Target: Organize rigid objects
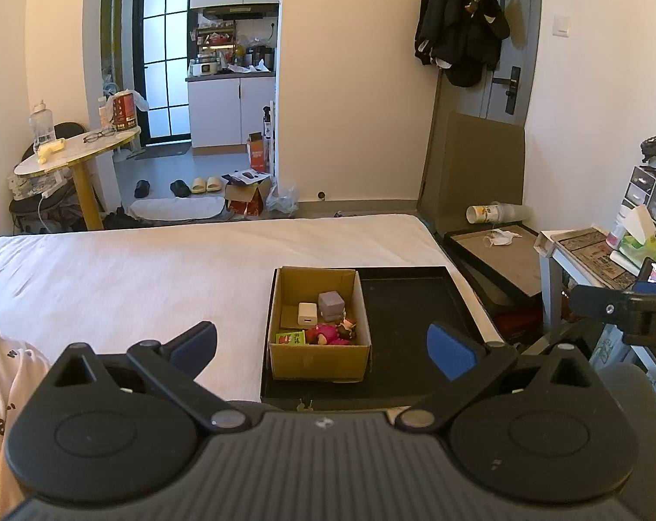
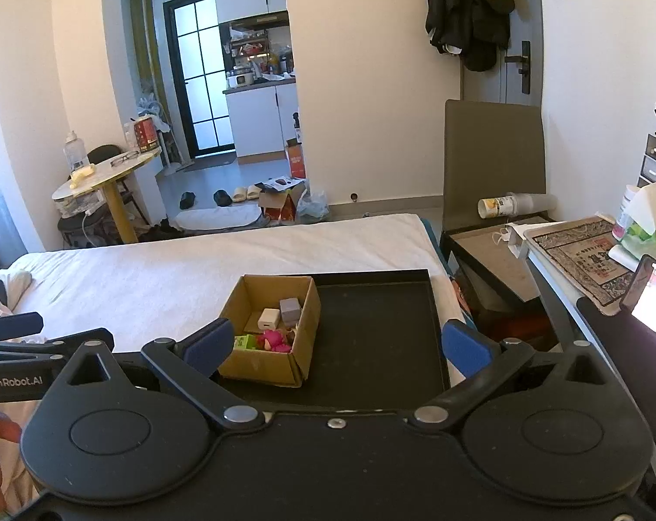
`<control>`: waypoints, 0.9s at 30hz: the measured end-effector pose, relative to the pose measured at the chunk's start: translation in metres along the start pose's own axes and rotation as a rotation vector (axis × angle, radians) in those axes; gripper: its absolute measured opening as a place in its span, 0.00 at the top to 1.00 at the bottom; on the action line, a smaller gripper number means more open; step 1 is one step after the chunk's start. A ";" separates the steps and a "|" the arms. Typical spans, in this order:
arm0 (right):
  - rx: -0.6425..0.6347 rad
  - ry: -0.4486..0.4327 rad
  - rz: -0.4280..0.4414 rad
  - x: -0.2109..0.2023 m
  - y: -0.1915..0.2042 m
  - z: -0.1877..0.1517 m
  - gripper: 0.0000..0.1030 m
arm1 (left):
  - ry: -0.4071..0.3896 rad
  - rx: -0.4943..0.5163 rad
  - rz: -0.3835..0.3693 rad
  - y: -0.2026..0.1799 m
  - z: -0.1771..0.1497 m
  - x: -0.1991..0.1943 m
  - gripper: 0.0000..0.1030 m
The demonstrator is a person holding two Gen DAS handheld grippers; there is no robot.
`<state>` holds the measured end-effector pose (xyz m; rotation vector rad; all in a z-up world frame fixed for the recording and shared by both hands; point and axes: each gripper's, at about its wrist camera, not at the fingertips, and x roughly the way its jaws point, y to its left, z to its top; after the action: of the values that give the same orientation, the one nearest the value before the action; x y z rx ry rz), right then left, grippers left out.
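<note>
Cardboard box [image 1: 319, 360]: it sits open-topped in the left part of the black tray [image 1: 408, 304], its far wall against the tray's far rim.
Black tray: it lies flat on the white bed [image 1: 123, 269], at the bed's right edge; its right part is bare.
Box contents: I see 4 small items inside, namely a white charger cube [image 1: 305, 314], a grey-purple cube [image 1: 331, 303] just beside it, a green packet [image 1: 290, 337] at the near wall, and a pink toy figure [image 1: 328, 333] next to the packet.
My left gripper [image 1: 323, 345]: spread wide, both blue pads apart with nothing between them; it hangs over the near edge of the tray, facing the box.
My right gripper [image 2: 336, 345]: also spread wide and holding nothing; its left pad [image 2: 208, 345] overlaps the box's near left corner in the right wrist view, though I cannot tell whether it touches.
Grippers together: each one shows at the edge of the other's view, side by side.
Beside the bed: a second dark tray [image 2: 488, 256] with a white face mask [image 1: 501, 238] on it stands on the right.
</note>
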<state>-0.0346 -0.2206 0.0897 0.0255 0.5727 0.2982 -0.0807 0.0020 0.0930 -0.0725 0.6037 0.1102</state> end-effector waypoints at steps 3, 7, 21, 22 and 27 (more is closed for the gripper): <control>0.003 0.005 0.001 0.000 0.001 -0.001 0.00 | 0.002 0.011 0.002 -0.001 0.001 -0.002 0.01; 0.001 0.011 -0.005 0.001 0.002 -0.003 0.00 | 0.001 0.008 0.000 -0.002 0.002 -0.003 0.01; 0.003 0.020 -0.020 0.000 -0.001 -0.005 0.00 | 0.015 0.012 -0.022 -0.004 -0.001 -0.002 0.01; -0.001 0.020 -0.023 0.000 -0.001 -0.005 0.00 | 0.017 0.013 -0.023 -0.005 -0.002 -0.002 0.01; -0.001 0.012 -0.025 -0.003 -0.004 -0.005 0.00 | 0.018 0.017 -0.031 -0.006 -0.002 -0.002 0.01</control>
<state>-0.0388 -0.2254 0.0870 0.0157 0.5842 0.2740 -0.0830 -0.0041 0.0927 -0.0660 0.6214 0.0746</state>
